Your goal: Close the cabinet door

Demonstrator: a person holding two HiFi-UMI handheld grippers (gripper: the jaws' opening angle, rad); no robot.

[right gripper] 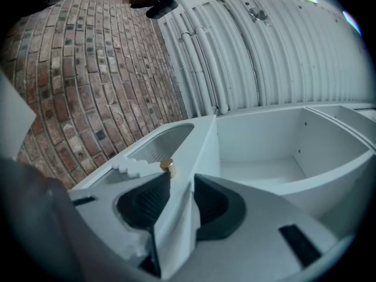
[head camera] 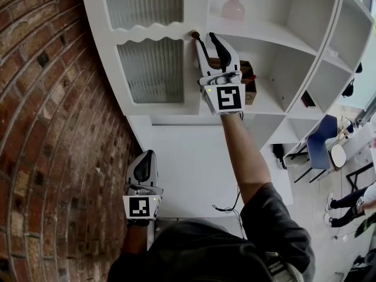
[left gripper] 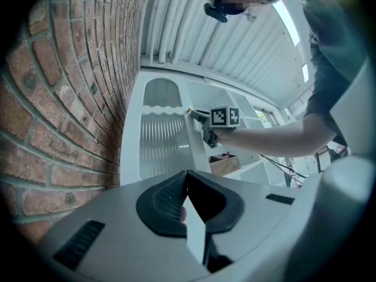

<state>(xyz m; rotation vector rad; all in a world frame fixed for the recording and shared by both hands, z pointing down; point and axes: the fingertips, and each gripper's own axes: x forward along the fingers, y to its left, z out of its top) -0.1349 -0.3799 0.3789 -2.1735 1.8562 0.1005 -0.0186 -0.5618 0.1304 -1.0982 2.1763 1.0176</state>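
The white cabinet door has ribbed glass panels and a small brass knob at its free edge. My right gripper reaches up to that edge, just beside the knob. In the right gripper view the door's edge runs between the two black pads, which clamp it below the knob. My left gripper hangs low by the brick wall, its pads together and holding nothing. The left gripper view looks past its own jaws to the door and the right gripper.
A brick wall runs along the left. Open white shelves to the door's right hold a pink vase and a cardboard box. A blue chair and a person's feet are at the lower right.
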